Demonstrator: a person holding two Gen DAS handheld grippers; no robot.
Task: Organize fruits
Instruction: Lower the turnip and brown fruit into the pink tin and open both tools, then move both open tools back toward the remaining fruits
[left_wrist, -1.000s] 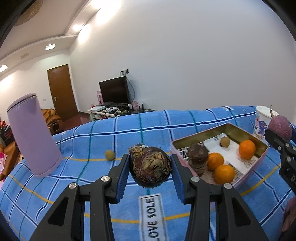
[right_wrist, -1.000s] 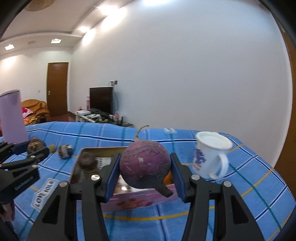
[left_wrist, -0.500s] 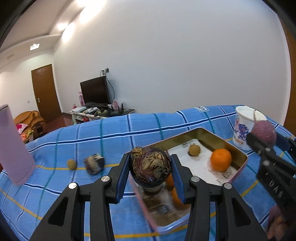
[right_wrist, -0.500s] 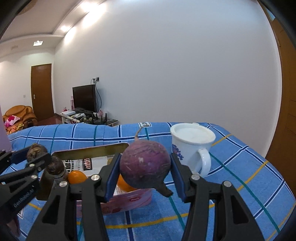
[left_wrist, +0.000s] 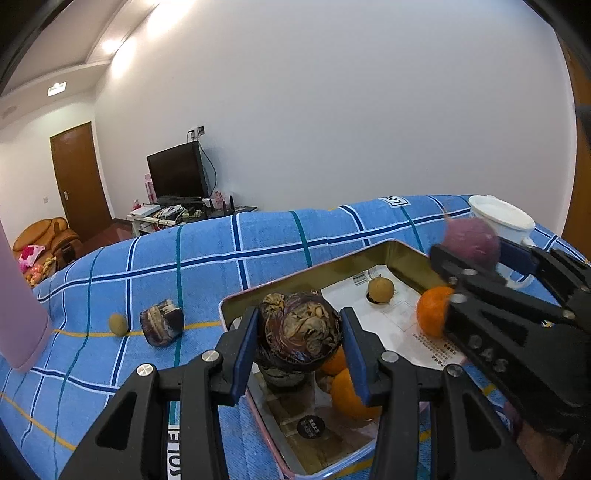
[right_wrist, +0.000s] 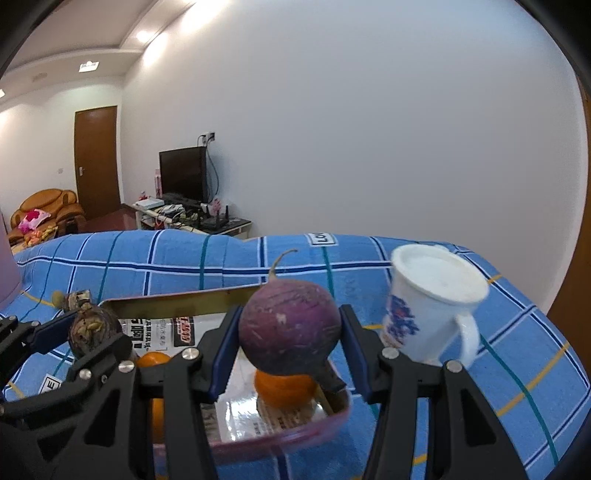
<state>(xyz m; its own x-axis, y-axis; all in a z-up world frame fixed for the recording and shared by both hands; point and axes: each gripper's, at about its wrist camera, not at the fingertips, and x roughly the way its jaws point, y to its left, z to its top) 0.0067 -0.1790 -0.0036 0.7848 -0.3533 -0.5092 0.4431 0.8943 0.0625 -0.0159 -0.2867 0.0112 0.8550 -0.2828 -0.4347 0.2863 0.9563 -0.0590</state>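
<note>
I am noting the field from left to right. A matte pink cylindrical container (left_wrist: 22, 302) is standing at the far left on the blue plaid cloth (left_wrist: 258, 243); near it a small tan round fruit (left_wrist: 118, 324) and a dark, cut-looking chunk (left_wrist: 161, 326) are lying loose, just beside each other. My left gripper (left_wrist: 298, 341) is clamping a dark purple mangosteen (left_wrist: 299, 334) with a dry, wrinkled calyx, and is holding it above the near-left corner of the tin tray (left_wrist: 295, 284), a shallow rounded rectangle with a brassy inner wall, a pink outer rim and printed paper on the floor. Inside are lying another dark fruit under mine, glossy oranges (left_wrist: 432, 312), and one small tan fruit (left_wrist: 380, 290). My right gripper (right_wrist: 290, 338) is squeezing a round, matte purple root-like fruit (right_wrist: 290, 330) with a thin curled stem, hovering over the tray's right end above an orange. A white printed mug (right_wrist: 432, 299) is standing beyond the tray's right end. I am judging the step to be delivery of both pieces into the tray; the next move calls for lowering each onto bare paper, clear of the oranges, before loosening the jaws, since round fruit is likely to roll.
</note>
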